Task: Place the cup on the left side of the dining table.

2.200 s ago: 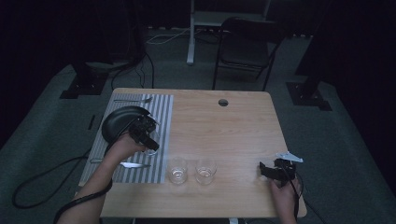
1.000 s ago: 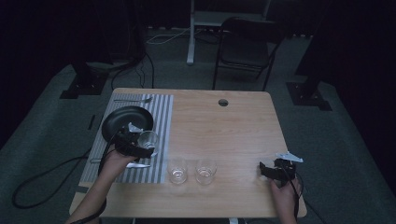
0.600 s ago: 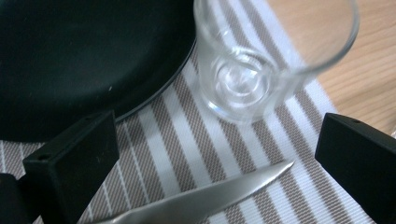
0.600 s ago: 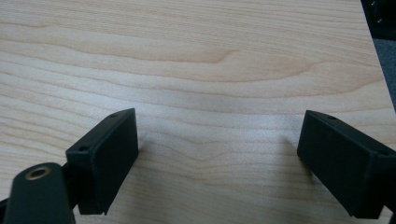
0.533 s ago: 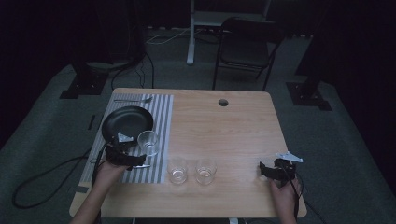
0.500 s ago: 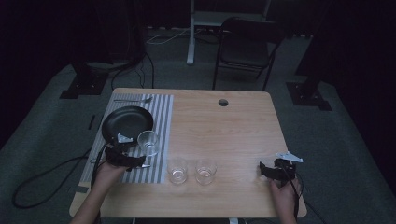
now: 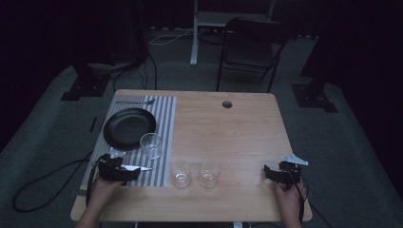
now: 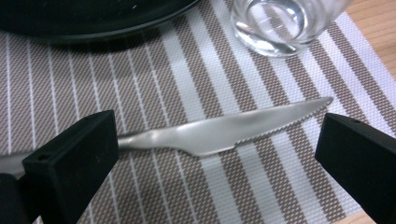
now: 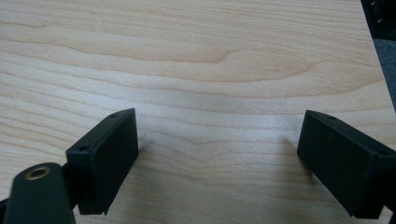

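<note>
Left tongs: the left tongs (image 7: 127,172) sit low at the near left of the counter (image 7: 237,137), jaws spread wide, nothing between them gripped.
Knife: and there's the table knife (image 8: 219,132), lying flat on the striped placemat (image 8: 187,74), blade pointing right, serrated edge toward the near side; in the left gripper view its handle runs in behind the left jaw, and whether jaw and handle touch, I cannot tell. In the high view the knife (image 7: 138,168) lies along the near edge of the placemat (image 7: 164,123).
Black plate: the black plate (image 7: 129,127) rests on the mat, far side of the knife, well apart from it.
Mat glass: an empty clear glass (image 7: 151,145) stands upright just right of the plate, touching or nearly touching its rim.
Counter glasses: two more tumblers (image 7: 181,173) and (image 7: 209,174) stand side by side on bare wood, just right of the mat's near corner.
Fork: a fork (image 7: 135,101) lies across the far edge of the mat.
Right tongs: the right tongs (image 7: 267,173) rest at the near right, jaws wide apart over bare wood, holding nothing.
</note>
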Tool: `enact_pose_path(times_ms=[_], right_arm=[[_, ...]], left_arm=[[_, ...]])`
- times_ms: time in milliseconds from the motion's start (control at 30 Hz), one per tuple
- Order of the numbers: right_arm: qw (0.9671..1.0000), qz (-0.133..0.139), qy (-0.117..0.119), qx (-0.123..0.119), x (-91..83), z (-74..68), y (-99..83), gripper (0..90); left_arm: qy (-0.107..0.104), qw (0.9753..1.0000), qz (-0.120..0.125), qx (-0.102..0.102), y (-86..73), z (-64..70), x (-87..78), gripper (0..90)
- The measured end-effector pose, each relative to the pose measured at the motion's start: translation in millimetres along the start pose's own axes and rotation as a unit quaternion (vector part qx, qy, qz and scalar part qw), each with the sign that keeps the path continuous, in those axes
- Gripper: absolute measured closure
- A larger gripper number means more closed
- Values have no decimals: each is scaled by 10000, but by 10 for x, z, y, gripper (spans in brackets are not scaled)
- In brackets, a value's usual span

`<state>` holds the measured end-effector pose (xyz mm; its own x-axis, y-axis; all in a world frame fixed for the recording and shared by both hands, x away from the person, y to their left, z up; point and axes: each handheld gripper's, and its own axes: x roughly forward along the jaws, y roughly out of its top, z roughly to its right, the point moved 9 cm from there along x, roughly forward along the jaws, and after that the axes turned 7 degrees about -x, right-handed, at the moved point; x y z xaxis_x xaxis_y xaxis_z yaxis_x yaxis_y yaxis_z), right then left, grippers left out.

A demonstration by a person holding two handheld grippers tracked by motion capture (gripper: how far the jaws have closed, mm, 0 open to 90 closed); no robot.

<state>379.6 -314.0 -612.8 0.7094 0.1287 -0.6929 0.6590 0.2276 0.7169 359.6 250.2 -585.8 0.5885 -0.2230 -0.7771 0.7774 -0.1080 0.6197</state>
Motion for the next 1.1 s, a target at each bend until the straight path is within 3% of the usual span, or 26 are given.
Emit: enact_pose_path(times_ms=[67, 133, 400, 667, 967, 1100], right_arm=[[10000, 0, -1, -1, 0, 0, 0, 121], [10000, -4, 0, 2, -1, 0, 0, 121], [10000, -4, 0, 3, -1, 0, 0, 121], [10000, -3, 0, 2, -1, 0, 0, 120], [10000, -3, 1, 2, -1, 0, 0, 121], [10000, -3, 0, 3, -1, 0, 0, 121]], left_arm=[[103, 9999, 79, -44, -34, -35, -11, 2], [57, 9999, 48, -110, -87, -53, -4, 2], [226, 9995, 61, -213, -234, -171, 6, 2], [306, 9989, 196, -307, -317, -292, -37, 2], [536, 9969, 246, -518, -381, -474, -78, 2], [625, 9964, 269, -505, -403, -515, -80, 1]])
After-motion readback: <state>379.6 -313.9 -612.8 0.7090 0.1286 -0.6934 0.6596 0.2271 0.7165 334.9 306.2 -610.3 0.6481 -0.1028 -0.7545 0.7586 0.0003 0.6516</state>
